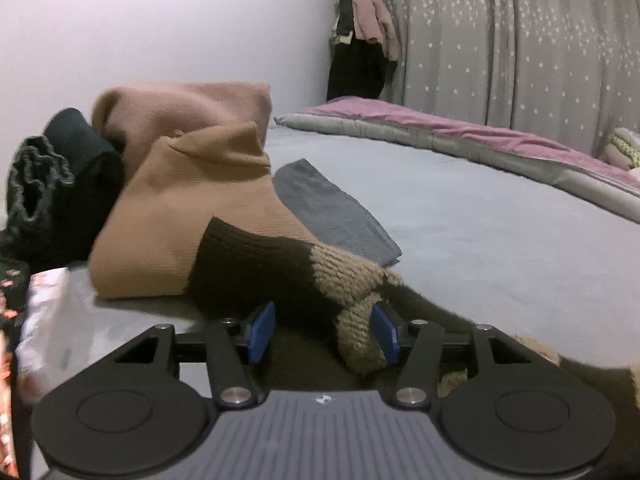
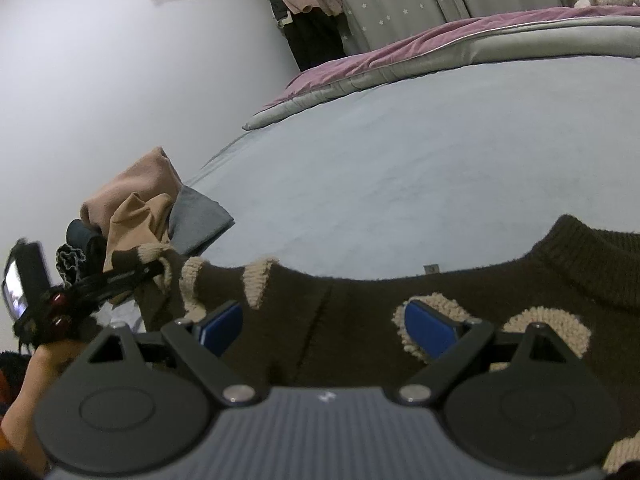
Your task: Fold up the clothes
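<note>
A dark brown knitted sweater (image 2: 360, 320) with beige fuzzy patches lies on the pale blue bed (image 2: 400, 184), its ribbed collar (image 2: 592, 264) to the right. My right gripper (image 2: 326, 328) hovers open over the sweater's body, blue pads wide apart. In the left wrist view the left gripper (image 1: 324, 332) is shut on the sweater's sleeve (image 1: 280, 276), the beige cuff (image 1: 360, 340) bunched between the pads. The right wrist view also shows the left gripper (image 2: 152, 272) at the far left, with the sleeve draped over its tip and a hand behind it.
A pile of folded clothes sits by the wall: a tan one (image 1: 180, 208), a pinkish one (image 1: 192, 108), dark ones (image 1: 80, 168) and a flat grey cloth (image 1: 332, 208). A white plastic bag (image 1: 52, 320) lies at the left. A pink and grey quilt (image 1: 440, 136) runs along the bed's far side.
</note>
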`<state>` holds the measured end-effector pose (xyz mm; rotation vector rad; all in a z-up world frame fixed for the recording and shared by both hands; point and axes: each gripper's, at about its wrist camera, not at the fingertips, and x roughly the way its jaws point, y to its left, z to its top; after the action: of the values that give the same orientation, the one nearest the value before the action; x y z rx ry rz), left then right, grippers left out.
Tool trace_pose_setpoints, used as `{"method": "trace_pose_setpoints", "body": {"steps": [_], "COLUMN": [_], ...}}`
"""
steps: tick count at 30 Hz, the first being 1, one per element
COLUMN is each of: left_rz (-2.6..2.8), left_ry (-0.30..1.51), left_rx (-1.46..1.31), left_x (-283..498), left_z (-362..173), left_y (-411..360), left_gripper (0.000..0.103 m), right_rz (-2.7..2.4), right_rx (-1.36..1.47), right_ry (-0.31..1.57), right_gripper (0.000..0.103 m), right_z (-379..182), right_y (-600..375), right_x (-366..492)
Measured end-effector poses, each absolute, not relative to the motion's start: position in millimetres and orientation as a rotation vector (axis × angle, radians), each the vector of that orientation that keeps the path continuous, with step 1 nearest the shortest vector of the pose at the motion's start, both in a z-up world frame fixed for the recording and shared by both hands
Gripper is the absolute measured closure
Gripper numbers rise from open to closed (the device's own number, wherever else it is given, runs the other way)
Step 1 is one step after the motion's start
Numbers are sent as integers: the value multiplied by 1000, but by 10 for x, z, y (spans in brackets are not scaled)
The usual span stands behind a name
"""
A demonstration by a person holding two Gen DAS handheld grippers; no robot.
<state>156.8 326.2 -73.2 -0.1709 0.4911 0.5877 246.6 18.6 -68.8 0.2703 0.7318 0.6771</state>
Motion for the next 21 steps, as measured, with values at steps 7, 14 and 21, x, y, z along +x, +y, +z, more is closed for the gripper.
{"method": "trace_pose_setpoints", "body": {"steps": [7,14,21], "left_rz": [640,709,688], "left_ry": [490,474,441], "left_rx": [-160,-273,-502], "left_x": [1572,1263,1192], "left_z": [-751,-749,-940], "left_y": [3281,3441,3678], "left_gripper": [48,47,48], "right_rz": [666,665,658], "right_rx": [282,291,302], "right_ry": [733,727,724], "right_gripper": [10,10,10], "right_z": [-700,-680,-670], "right_y": [148,133,111], "right_x": [2482,2490,2507]}}
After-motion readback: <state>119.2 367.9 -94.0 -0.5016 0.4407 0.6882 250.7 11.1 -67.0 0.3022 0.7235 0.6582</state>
